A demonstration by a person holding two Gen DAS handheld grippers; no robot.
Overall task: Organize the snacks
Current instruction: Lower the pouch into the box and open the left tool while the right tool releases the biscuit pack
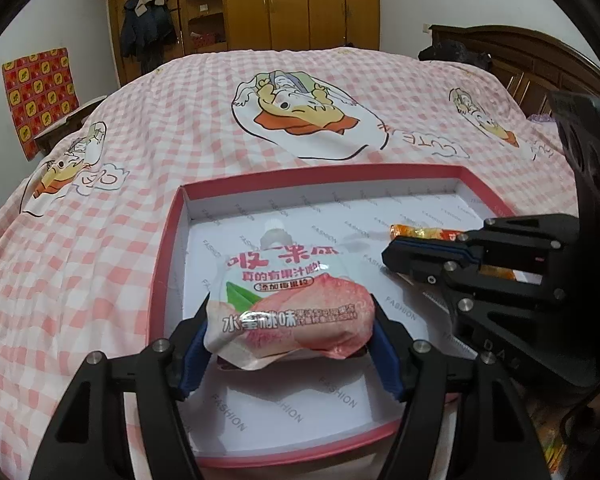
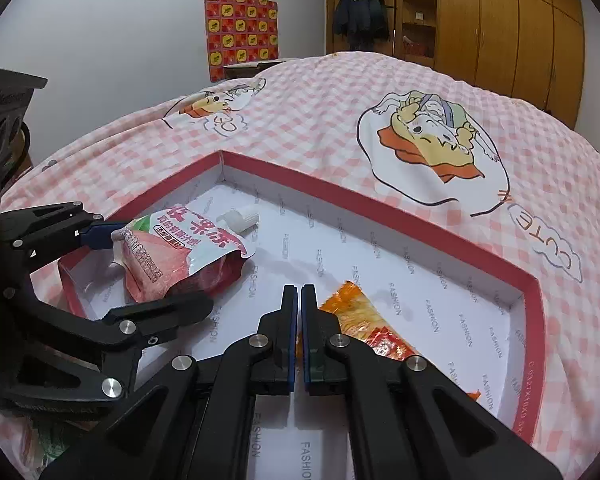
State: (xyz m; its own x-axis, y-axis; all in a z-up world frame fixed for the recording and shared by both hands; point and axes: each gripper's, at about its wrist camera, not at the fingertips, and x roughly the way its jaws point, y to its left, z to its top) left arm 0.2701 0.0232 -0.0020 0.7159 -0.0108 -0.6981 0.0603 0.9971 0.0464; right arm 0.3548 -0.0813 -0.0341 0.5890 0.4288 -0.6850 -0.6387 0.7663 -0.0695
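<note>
- Across the bed point(image 1: 148, 184), the pink checked quilt gives a soft base, so the snacks are being gathered into something rigid.
- Lying on the quilt, the red-rimmed box point(image 1: 168, 248) is shallow and open-topped, likely to serve as a tray.
- At about 6 o'clock in the left wrist view, the left gripper point(image 1: 290, 354) is clamped on the bottom edge of the peach jelly pouch point(image 1: 296, 304), held low over the box floor, spout pointing to 12 o'clock.
- At 3 o'clock from the pouch, the orange snack packet point(image 2: 364, 320) lies flat inside the box.
- Just beside that packet, the right gripper point(image 2: 300, 336) has its fingers nearly together; whether it pinches the wrapper I cannot tell.
</note>
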